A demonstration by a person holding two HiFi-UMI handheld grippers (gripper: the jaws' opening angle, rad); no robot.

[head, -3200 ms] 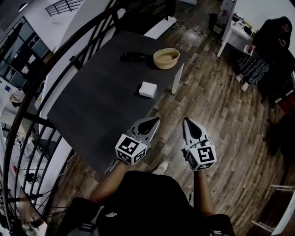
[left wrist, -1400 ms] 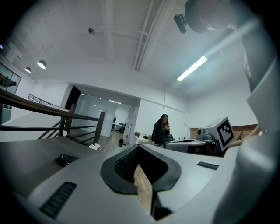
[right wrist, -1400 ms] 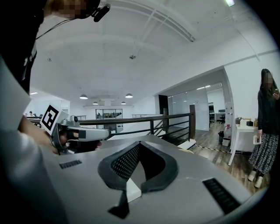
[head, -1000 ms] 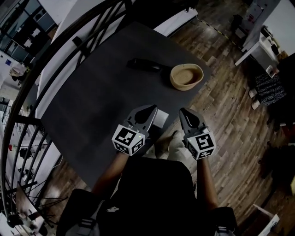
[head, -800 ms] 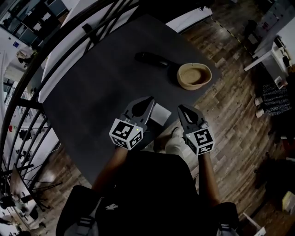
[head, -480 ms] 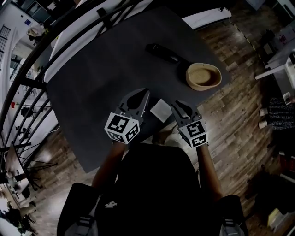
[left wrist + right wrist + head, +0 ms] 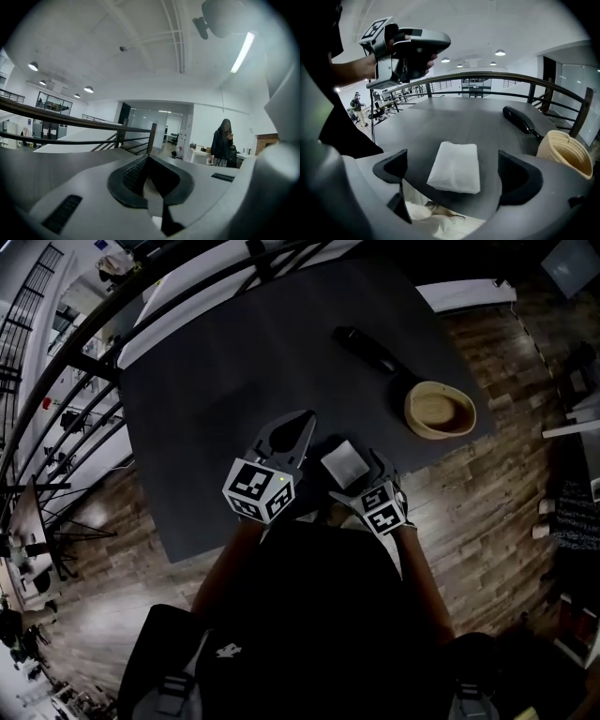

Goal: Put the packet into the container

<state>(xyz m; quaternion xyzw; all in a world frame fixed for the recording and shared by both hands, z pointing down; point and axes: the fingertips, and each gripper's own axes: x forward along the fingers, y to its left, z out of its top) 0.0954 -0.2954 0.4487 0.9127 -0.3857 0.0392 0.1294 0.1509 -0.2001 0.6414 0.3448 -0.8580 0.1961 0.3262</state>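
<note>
A flat white packet (image 7: 456, 167) (image 7: 343, 463) lies on the dark table (image 7: 234, 371) close to its near edge. My right gripper (image 7: 452, 177) (image 7: 364, 480) is low at that edge. Its jaws are opening and stand wide on either side of the packet, with the pads clear of it. The container, a tan woven bowl (image 7: 439, 411) (image 7: 563, 153), stands empty at the table's right corner, beyond the packet. My left gripper (image 7: 302, 422) (image 7: 148, 158) is shut on nothing and held up left of the packet, aimed out over the room.
A long black object (image 7: 367, 348) (image 7: 522, 121) lies on the table just behind the bowl. A curved metal railing (image 7: 103, 329) runs along the table's far side. A person (image 7: 223, 146) stands by desks far off. Wood floor lies below the near edge.
The table has come much closer. Both grippers have reached its near edge, and the right one has sunk to the packet and spread its jaws from shut to wide.
</note>
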